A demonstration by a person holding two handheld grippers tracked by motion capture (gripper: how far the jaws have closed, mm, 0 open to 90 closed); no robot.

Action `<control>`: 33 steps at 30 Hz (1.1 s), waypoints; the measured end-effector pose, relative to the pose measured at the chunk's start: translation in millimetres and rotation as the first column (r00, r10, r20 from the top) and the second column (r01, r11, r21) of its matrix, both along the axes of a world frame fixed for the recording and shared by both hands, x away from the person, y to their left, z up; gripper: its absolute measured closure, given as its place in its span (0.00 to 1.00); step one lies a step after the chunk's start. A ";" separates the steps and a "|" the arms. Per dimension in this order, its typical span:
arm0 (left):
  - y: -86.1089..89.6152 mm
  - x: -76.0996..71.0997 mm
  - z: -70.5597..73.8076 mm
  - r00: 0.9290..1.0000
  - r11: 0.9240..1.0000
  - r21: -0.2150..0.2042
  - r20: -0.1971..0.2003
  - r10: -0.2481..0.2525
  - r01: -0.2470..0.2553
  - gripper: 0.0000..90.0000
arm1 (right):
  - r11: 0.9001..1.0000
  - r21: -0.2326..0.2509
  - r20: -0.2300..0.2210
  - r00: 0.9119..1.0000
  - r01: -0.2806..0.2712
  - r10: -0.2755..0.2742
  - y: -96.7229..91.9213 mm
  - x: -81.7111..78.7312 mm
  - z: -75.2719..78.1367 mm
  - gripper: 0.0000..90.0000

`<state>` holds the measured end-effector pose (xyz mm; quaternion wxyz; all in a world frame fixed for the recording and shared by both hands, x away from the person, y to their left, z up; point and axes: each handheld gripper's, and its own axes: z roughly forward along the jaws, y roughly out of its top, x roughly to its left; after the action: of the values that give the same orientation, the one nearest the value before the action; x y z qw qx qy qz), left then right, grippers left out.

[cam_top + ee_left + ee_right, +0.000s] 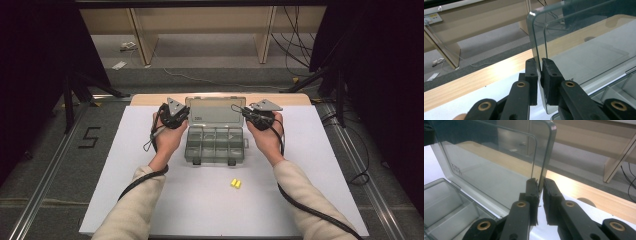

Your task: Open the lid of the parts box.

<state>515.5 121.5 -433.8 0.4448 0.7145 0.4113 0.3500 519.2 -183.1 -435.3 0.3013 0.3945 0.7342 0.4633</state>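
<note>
A clear grey plastic compartment box [215,146] sits in the middle of the white table, its lid [216,111] standing raised at the back. My left gripper [186,116] is shut on the lid's left edge. In the left gripper view the gripper [539,63] has its jaws pinching the lid [584,42] rim. My right gripper [245,114] is shut on the lid's right edge. The right gripper view shows the same pinch by the gripper [540,183] on the lid [494,162], with compartments [446,205] below, none showing anything inside.
Two small yellow pieces [235,183] lie on the white sheet [150,195] in front of the box. A wooden table edge [150,99] runs behind the lid. Beyond it are floor, cables and wooden shelf legs [142,40].
</note>
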 end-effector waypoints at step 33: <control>-1.9 11.7 -21.7 0.997 1.000 0.009 -0.080 0.006 -0.005 0.91 | 1.000 -0.023 -0.065 0.998 0.009 -0.010 1.4 8.2 -19.6 0.92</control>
<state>527.3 119.6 -455.5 0.4238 0.7287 0.4293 0.3241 527.4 -181.7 -454.9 0.2838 0.4095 0.7470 0.4402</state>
